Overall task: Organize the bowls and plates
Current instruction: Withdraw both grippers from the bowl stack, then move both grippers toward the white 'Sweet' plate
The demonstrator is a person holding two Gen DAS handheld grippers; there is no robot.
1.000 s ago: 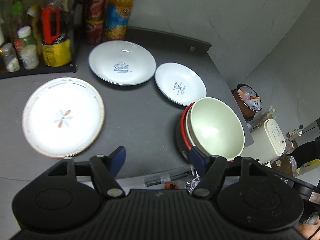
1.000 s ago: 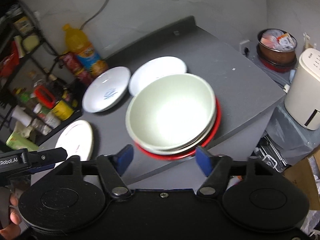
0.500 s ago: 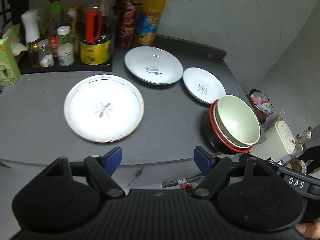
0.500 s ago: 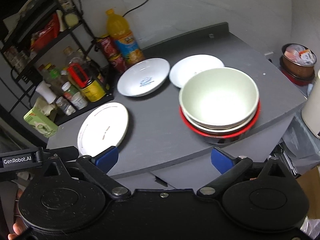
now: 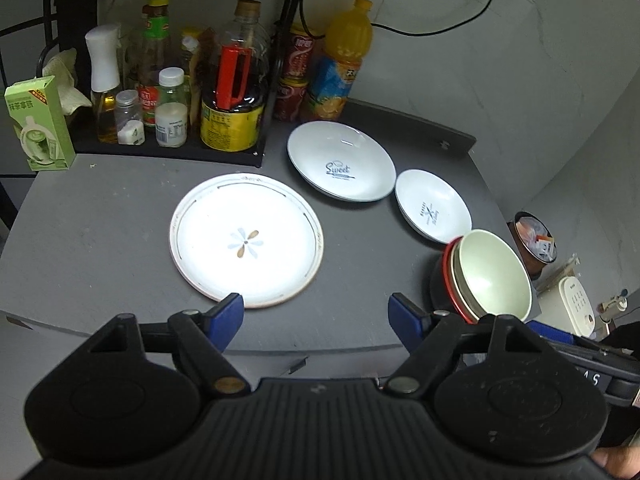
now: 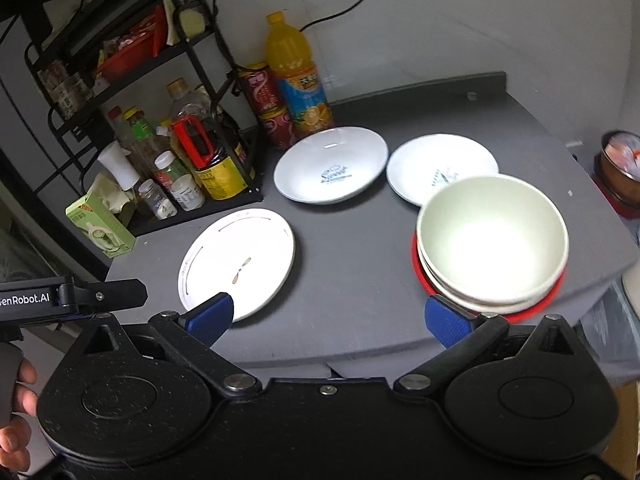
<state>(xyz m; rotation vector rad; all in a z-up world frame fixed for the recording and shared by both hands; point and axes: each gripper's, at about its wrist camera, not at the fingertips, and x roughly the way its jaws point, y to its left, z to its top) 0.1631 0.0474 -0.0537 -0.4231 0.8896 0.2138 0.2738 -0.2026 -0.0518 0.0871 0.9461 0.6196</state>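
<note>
A flat white plate with a flower print [image 5: 246, 240] [image 6: 240, 262] lies on the grey table. Behind it sit a "Sweet" dish [image 5: 341, 160] [image 6: 331, 165] and a smaller white dish [image 5: 433, 206] [image 6: 440, 164]. At the right edge stands a stack of bowls [image 5: 490, 278] [image 6: 492, 240], pale green ones nested in a red-rimmed dark one. My left gripper [image 5: 316, 320] hangs open over the table's front edge, holding nothing. My right gripper [image 6: 327, 318] is open too, near the front edge, its right finger close to the bowl stack.
A black rack [image 5: 168, 80] of bottles and jars fills the back left, with a green carton [image 5: 38, 124] beside it. An orange juice bottle [image 5: 340, 60] and red cans [image 5: 294, 76] stand at the back. A white appliance [image 5: 574, 306] sits below the table's right edge.
Both grippers have pulled back and up from the table, so more of it shows. The right gripper has drawn away from the bowl stack and its jaws stand wider.
</note>
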